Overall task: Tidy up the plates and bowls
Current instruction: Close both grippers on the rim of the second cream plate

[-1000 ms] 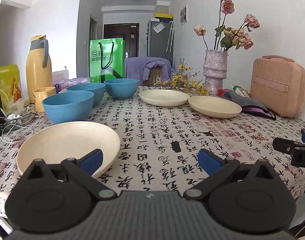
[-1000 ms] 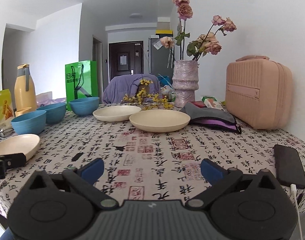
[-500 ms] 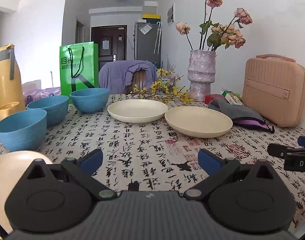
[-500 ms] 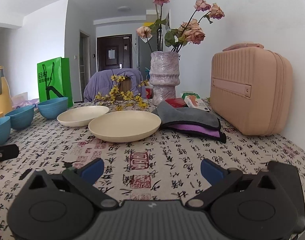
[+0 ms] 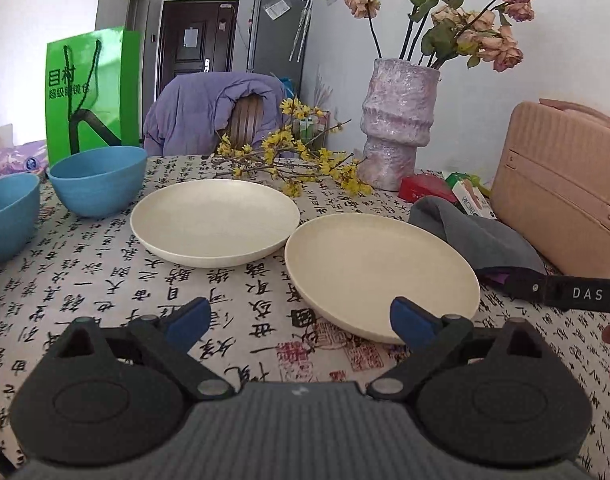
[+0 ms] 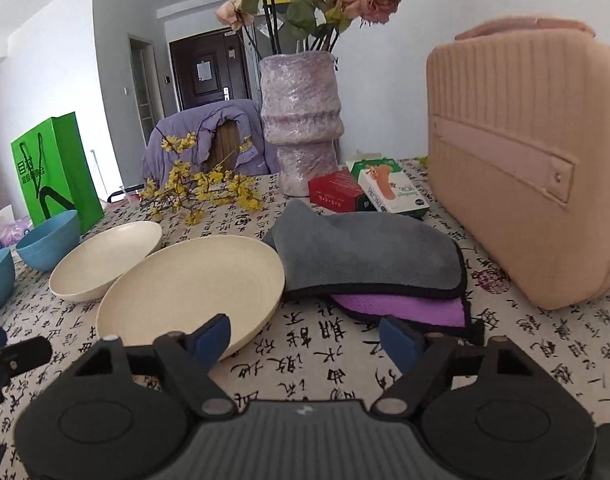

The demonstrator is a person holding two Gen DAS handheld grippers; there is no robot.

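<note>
- Left wrist view: the left gripper [image 5: 301, 316] is parted and empty; its jaws have just been closing a little. The near round cream plate [image 5: 379, 274] lies flat, hollow up, on the calligraphy-print tablecloth [image 5: 105, 292], with no long axis.
- A second cream plate [image 5: 215, 222] seems to touch it behind.
- One blue bowl [image 5: 99, 184] shows whole; another blue bowl [image 5: 7, 216] is cut off at the left edge.
- Right wrist view: the right gripper [image 6: 303, 340] is likewise parted, empty and just narrowing, one pad in front of the near plate's rim.
- Only this view shows the folded grey and purple cloths [image 6: 369, 264] fully.
</note>
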